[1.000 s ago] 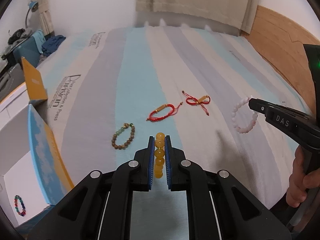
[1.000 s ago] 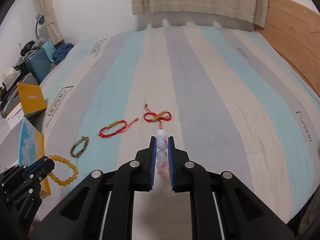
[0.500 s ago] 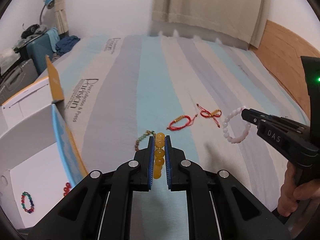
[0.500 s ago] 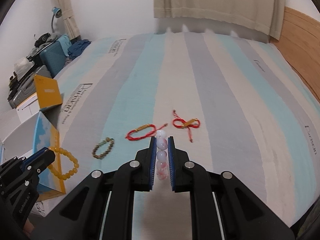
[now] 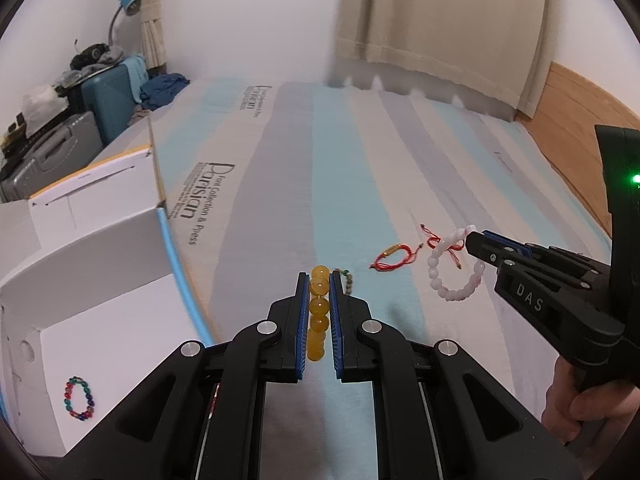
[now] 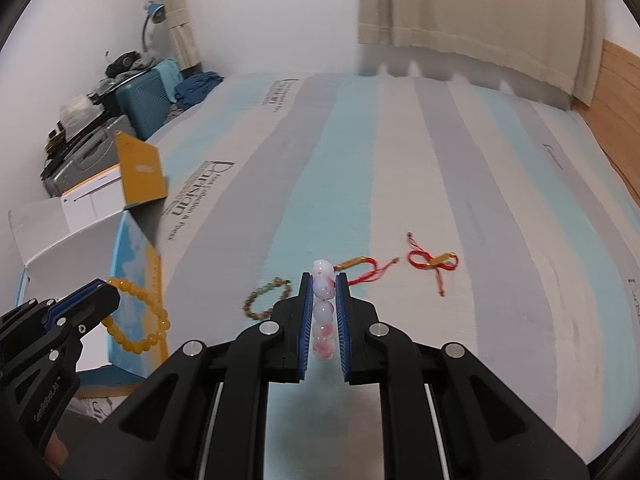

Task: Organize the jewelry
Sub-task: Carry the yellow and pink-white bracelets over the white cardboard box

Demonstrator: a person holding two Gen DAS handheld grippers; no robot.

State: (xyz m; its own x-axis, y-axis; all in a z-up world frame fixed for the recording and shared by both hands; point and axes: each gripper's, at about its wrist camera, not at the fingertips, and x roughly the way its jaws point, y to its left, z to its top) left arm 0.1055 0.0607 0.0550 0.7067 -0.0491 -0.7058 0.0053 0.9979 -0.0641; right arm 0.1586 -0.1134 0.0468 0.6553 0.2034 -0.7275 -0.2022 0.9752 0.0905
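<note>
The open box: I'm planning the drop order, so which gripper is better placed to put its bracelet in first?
Left. The left gripper, shut on the yellow bracelet, hangs beside the box; the right gripper, holding the pink bracelet, is farther away.

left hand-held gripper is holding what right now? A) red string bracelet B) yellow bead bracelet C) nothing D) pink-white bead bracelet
B: the left hand-held gripper is shut on the yellow bead bracelet, its beads lined up between the blue pads; the pink-white bead bracelet hangs from the right hand-held gripper.
</note>
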